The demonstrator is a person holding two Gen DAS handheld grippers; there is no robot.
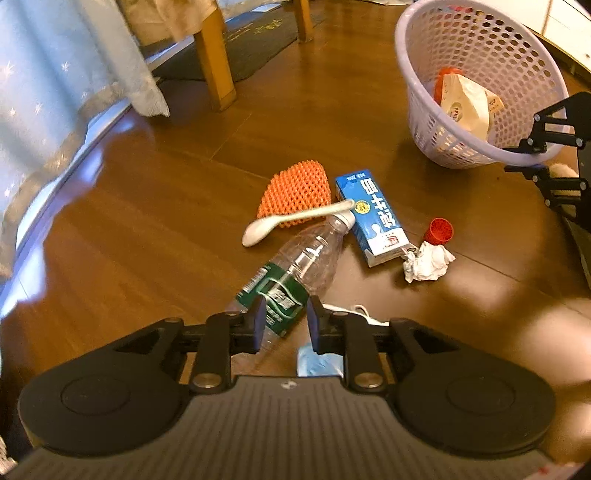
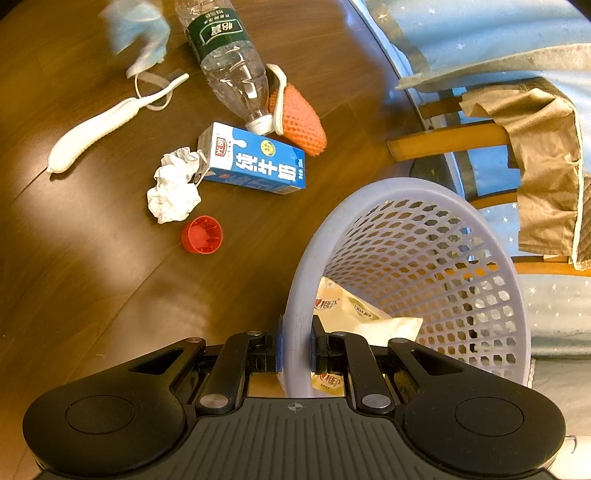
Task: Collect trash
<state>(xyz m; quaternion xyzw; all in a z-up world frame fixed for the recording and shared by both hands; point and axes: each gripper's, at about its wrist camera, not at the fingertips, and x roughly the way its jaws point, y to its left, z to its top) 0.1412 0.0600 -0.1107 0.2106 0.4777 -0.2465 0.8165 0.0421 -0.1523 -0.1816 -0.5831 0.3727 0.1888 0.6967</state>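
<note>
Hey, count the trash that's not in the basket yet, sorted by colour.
White: 3 (spoon, crumpled tissue, long white item)
Blue: 2 (milk carton, face mask)
Orange: 1 (foam net)
Red: 1 (small cup)
Clear: 1 (plastic bottle)
Total: 8 outside the basket

A home room: wooden floor [image 1: 147, 206], star-patterned curtain [image 1: 55, 74], wooden chair legs [image 1: 216, 70], dark rug [image 1: 255, 40].
</note>
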